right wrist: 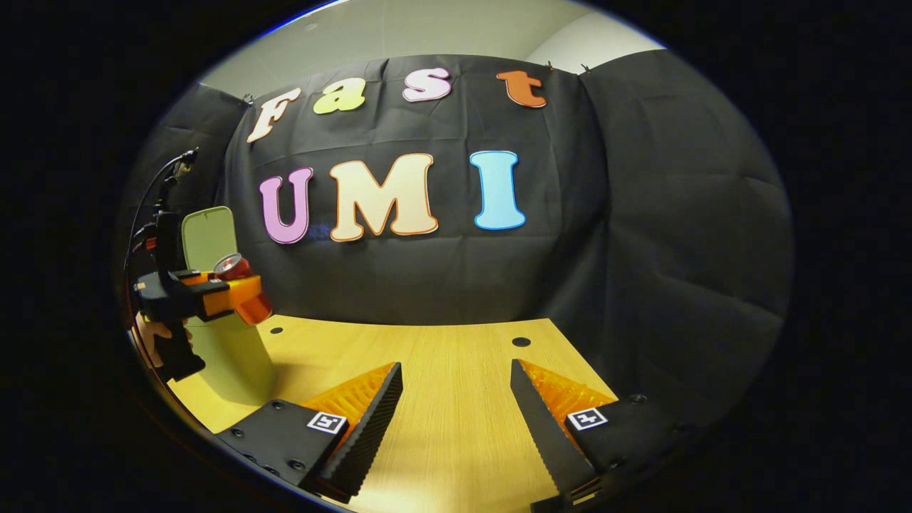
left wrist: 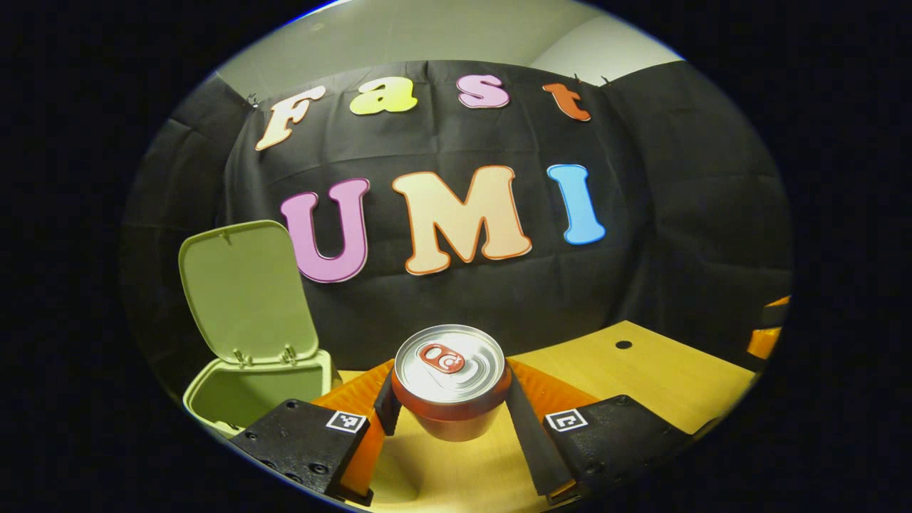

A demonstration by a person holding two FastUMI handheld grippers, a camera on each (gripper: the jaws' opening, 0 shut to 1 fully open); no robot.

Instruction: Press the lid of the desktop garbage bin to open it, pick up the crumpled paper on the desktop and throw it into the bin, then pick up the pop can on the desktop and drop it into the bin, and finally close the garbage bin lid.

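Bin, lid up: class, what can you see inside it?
Through the bin's open top, the left gripper view shows bare green inner wall, below the raised lid. The left gripper's body covers the bottom, so whether paper lies there cannot be told.

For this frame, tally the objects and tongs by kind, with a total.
Pop cans: 1, the pop can held between the left tongs, raised off the desk
Garbage bins: 1, the green bin, lid up
Tongs: 2, left, and the right tongs open over the desk
Desks: 1
Total: 5
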